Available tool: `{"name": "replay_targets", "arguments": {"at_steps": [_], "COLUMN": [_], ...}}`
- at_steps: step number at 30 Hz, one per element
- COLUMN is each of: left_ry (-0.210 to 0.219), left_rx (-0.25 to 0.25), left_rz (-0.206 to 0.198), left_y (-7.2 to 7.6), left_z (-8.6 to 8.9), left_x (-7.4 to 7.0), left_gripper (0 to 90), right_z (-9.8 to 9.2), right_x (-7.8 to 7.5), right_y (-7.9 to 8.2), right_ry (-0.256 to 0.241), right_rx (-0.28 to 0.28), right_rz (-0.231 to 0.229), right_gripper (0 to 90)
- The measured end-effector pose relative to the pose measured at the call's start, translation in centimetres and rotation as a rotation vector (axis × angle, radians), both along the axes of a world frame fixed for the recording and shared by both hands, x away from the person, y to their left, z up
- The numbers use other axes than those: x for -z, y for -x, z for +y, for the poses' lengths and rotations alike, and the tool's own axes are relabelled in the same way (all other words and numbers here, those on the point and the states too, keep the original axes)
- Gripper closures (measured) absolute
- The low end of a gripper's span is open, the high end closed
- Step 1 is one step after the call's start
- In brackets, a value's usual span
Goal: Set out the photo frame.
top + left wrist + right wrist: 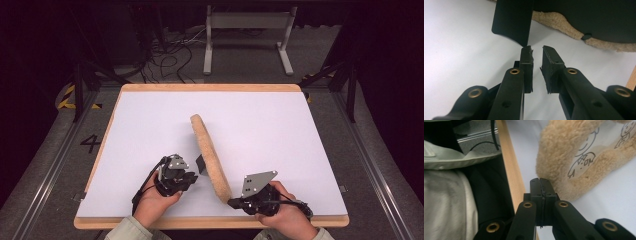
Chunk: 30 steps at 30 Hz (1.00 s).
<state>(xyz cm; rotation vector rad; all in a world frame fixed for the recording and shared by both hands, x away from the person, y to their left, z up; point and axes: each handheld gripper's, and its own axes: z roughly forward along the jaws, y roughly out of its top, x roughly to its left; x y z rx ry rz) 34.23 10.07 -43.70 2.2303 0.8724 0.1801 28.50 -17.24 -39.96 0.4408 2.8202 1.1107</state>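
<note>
White sheet covers the table [150, 125], which has a wooden rim. Near its middle a round fluffy pad [210, 155] stands on edge, tilted: beige plush rim, a pale face with small line drawings in the right gripper view, and a dark back w/ a black flap [512, 21] in the left gripper view.

Right gripper [235, 203] is at the pad's near, low edge. Its jaws are pressed together, and I cannot tell if some plush is pinched between them or if they are only touching it from beside. Left gripper [191, 176] is on the dark side, just before the flap, jaws a little apart and grasping nothing.

Risk, in my opinion: the pad is balanced on edge w/ very little support. If the right gripper's contact is weak, or the left pushes the flap instead of taking it, the pad probably falls flat or slides away.
</note>
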Motion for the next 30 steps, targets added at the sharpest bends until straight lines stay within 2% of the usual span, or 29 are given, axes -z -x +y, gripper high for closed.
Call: {"name": "replay_targets", "arguments": {"at_steps": [2,7,11,19,24,26,28,30], "left_ry": [0.003,0.007,0.006,0.008,0.008,0.005,0.012,0.009], "left_rx": [-0.003,-0.014,-0.02,-0.039,-0.057,-0.062,-0.07,-0.065], "left_rz": [0.003,0.001,-0.001,0.002,0.001,0.003,0.009,0.005], "left_y": [0.0,0.0,0.1,0.2,0.3,0.3,0.4,0.5], "left_z": [0.1,0.3,0.4,1.0,1.5,1.7,1.8,1.9], "left_x": [0.0,0.0,0.0,0.1,0.0,0.0,0.1,0.0], "left_gripper": [79.0,79.0,78.9,78.6,78.6,78.6,78.6,78.6], "right_z": [0.2,1.4,2.0,3.5,3.1,2.7,2.4,2.4], "right_x": [0.1,0.2,0.4,0.6,0.2,-0.1,0.2,0.7], "right_y": [-0.2,-0.1,-0.6,-1.6,-1.0,-0.9,-1.3,-1.8], "right_ry": [-0.015,0.004,-0.012,-0.025,-0.057,-0.043,-0.012,0.001], "right_rx": [0.006,0.023,0.039,0.077,0.093,0.129,0.165,0.182], "right_rz": [0.016,-0.045,-0.047,-0.08,-0.138,-0.171,-0.184,-0.171], "right_gripper": [90.0,90.0,90.0,90.0,90.0,90.0,90.0,90.0]}}
